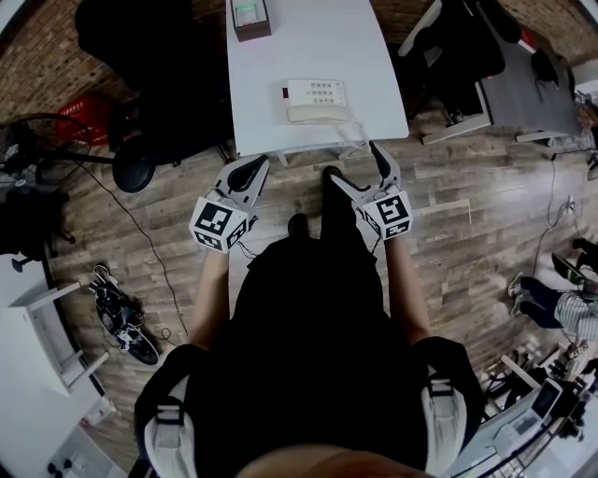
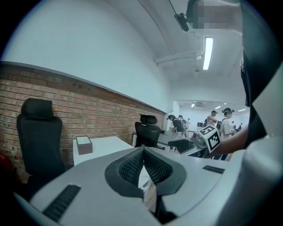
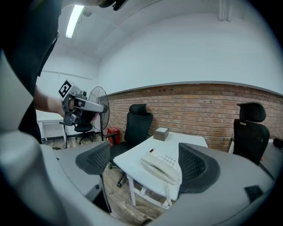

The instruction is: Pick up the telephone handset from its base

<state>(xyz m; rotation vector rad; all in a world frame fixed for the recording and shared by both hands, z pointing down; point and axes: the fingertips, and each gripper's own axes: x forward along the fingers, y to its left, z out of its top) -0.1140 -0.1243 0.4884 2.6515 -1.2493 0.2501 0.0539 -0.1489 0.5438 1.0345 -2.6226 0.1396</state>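
**Handset on its base; both grippers short of the table**

- The telephone point(image 1: 316, 101) is set at the near edge of the white table point(image 1: 308, 47), towards the right-hand corner; the handset point(image 1: 318, 114) lies along the near side of the base point(image 1: 318, 91), seated on it and untouched.
- A coiled cord point(image 3: 167, 192) is seen hanging off the near edge below the handset.
- A small brown box point(image 1: 250, 17) is placed at the far end of the table, well apart from the telephone.
- Left gripper point(image 1: 254, 166): held over the wooden floor point(image 1: 467, 187) just short of the table's near left corner; in the left gripper view its pads point(image 2: 132, 165) are pressed together, jaws closed, nothing between them.
- Right gripper point(image 1: 352, 161): held off the near edge, just in front of the telephone and not touching it; jaws are spread wide and nothing is gripped. In the right gripper view the telephone is framed between the two pads point(image 3: 194, 167), but it sits on the table beyond them.
- The right gripper's marker cube point(image 2: 208, 137) is seen from the left gripper view; the left gripper is seen at the left of the right gripper view.
- A black office chair point(image 1: 140, 84) is parked along the table's left edge; another point(image 3: 250, 130) stands against the brick wall point(image 3: 203, 106); a floor fan point(image 3: 98, 103) stands beyond the left side.
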